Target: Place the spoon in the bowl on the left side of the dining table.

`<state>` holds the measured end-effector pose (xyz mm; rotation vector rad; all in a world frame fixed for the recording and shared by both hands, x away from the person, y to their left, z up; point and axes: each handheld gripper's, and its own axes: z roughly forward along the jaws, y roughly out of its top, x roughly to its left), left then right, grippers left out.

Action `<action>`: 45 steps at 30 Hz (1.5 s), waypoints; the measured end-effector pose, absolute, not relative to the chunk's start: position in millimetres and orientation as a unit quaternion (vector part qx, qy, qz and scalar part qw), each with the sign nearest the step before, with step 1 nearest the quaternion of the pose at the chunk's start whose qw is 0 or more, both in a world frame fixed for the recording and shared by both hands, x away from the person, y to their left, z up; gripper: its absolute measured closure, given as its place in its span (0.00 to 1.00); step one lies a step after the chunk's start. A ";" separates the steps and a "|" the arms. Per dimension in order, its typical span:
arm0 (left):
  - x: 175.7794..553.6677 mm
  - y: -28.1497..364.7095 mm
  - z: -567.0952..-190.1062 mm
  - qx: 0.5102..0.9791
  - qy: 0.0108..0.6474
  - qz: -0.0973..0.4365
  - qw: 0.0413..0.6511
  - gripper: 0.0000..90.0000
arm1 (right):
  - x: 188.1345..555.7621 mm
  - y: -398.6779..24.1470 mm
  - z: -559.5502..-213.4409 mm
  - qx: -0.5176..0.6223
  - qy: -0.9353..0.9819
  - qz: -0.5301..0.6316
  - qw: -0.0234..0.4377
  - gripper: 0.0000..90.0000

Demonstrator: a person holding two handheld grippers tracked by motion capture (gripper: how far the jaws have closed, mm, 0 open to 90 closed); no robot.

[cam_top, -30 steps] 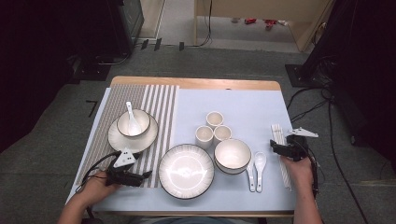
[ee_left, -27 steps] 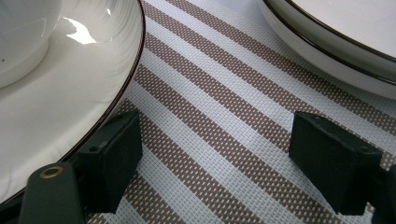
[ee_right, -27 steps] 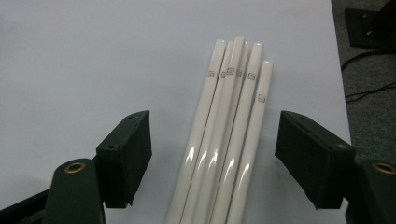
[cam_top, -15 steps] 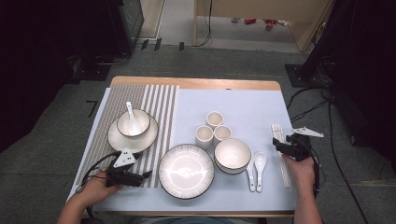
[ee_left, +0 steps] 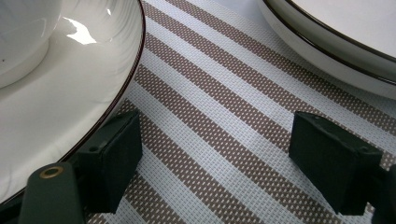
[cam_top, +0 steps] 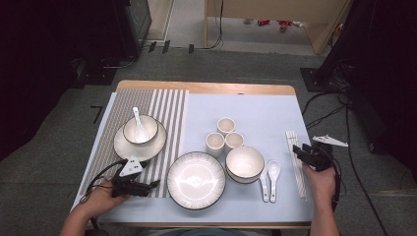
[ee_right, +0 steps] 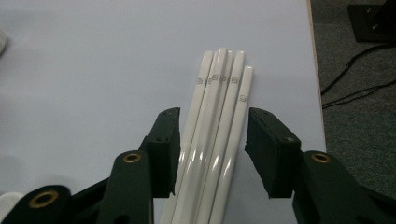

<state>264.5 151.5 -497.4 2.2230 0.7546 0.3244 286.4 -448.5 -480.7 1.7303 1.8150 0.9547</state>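
Several white chopsticks [ee_right: 222,79] lie in a bundle near the table's right edge [cam_top: 296,164]. My right gripper [ee_right: 212,140] straddles them from the near end. Its jaws have just been closing, and the bundle lies between them. The left pad [ee_right: 168,140] is at the outermost stick and the right pad [ee_right: 264,149] stands a little clear, so there is no grip. In the high view this gripper [cam_top: 301,150] sits over the sticks. My left gripper [ee_left: 215,149] rests open on the striped placemat [ee_left: 224,93], with nothing between its jaws, at the front left [cam_top: 151,186].
A bowl with a spoon [cam_top: 140,130] stands on a plate [cam_top: 123,147] on the placemat. A large plate [cam_top: 195,179], a bowl [cam_top: 245,162], three cups [cam_top: 225,135] and two spoons [cam_top: 269,177] fill the middle. The table's right edge [ee_right: 314,70] runs just beside the chopsticks.
The right gripper has edged slightly to the right and away from the person over the chopsticks, and its jaws look narrower. The left hand and gripper have stayed put.
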 end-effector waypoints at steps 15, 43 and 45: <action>264.5 151.5 -497.4 0.869 0.295 0.127 0.376 0.20 | 281.9 -444.6 -482.7 0.641 0.655 0.307 0.255 0.86; 264.5 151.6 -497.4 0.869 0.295 0.127 0.377 0.20 | 283.8 -444.7 -487.5 0.650 0.660 0.289 0.241 0.93; 264.5 151.6 -497.4 0.869 0.295 0.127 0.376 0.20 | 284.2 -444.7 -487.5 0.648 0.662 0.288 0.242 0.93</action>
